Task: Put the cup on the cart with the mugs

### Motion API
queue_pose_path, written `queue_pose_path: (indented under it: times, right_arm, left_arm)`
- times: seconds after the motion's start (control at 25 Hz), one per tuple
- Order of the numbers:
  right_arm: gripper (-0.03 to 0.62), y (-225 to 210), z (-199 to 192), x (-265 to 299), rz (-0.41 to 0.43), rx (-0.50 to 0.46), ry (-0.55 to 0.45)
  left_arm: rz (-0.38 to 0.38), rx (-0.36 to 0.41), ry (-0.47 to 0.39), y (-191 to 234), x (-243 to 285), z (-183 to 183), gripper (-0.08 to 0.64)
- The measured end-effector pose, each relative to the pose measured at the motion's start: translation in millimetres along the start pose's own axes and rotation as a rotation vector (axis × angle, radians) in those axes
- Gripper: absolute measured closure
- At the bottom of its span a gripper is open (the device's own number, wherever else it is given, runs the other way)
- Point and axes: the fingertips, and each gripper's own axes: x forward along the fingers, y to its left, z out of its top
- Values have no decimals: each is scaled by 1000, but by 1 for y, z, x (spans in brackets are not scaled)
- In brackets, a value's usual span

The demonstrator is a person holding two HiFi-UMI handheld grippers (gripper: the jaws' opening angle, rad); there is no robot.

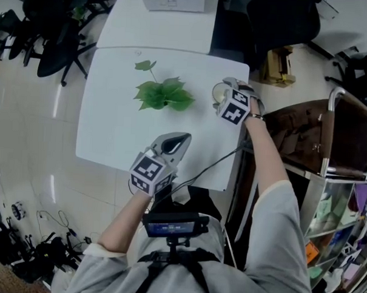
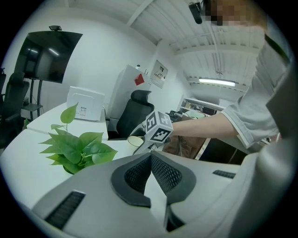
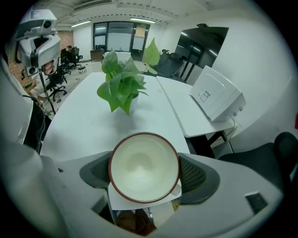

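The cup (image 3: 144, 167), cream inside with a dark red rim, sits between the jaws of my right gripper (image 3: 145, 173). Both pads lie against its sides. In the head view the cup (image 1: 218, 91) is at the white table's right edge, with the right gripper (image 1: 226, 91) around it. The left gripper view shows the cup (image 2: 135, 141) just behind the right gripper's marker cube. My left gripper (image 1: 174, 143) hovers over the table's near edge, its pads (image 2: 163, 172) meeting at the tip with nothing between them. The cart (image 1: 325, 143), chrome-framed, stands to the right of the table.
A leafy green plant (image 1: 164, 93) stands mid-table, left of the cup. A white box (image 3: 216, 100) rests on the adjoining table. A brown seat (image 1: 293, 126) fills the gap between table and cart. Black office chairs (image 1: 52, 28) stand at the far left.
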Motion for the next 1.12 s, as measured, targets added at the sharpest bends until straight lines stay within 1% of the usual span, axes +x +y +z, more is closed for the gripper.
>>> queue_pose_path:
  times: [0.16, 0.32, 0.56, 0.68, 0.8, 0.96, 1.12]
  right_arm:
    - [176, 3, 10, -30, -33, 74, -64]
    - [176, 9, 18, -64, -77, 154, -137]
    - [176, 22, 24, -123, -170, 312, -215]
    - [176, 32, 33, -157, -215, 363, -279]
    - [176, 42, 29, -183, -265, 449, -332]
    - [176, 62, 29, -211, -302, 531, -399]
    - [178, 87, 31, -227, -339, 580, -408]
  left_arm:
    - [6, 15, 3, 1, -5, -2, 555]
    - [23, 28, -1, 3, -10, 3, 555]
    - [29, 61, -5, 3, -21, 6, 555]
    - [34, 79, -33, 2, -28, 14, 555]
    - [41, 86, -43, 1, -32, 18, 555]
    - [35, 107, -61, -4, -38, 26, 555]
    - [-5, 141, -69, -15, -50, 28, 555]
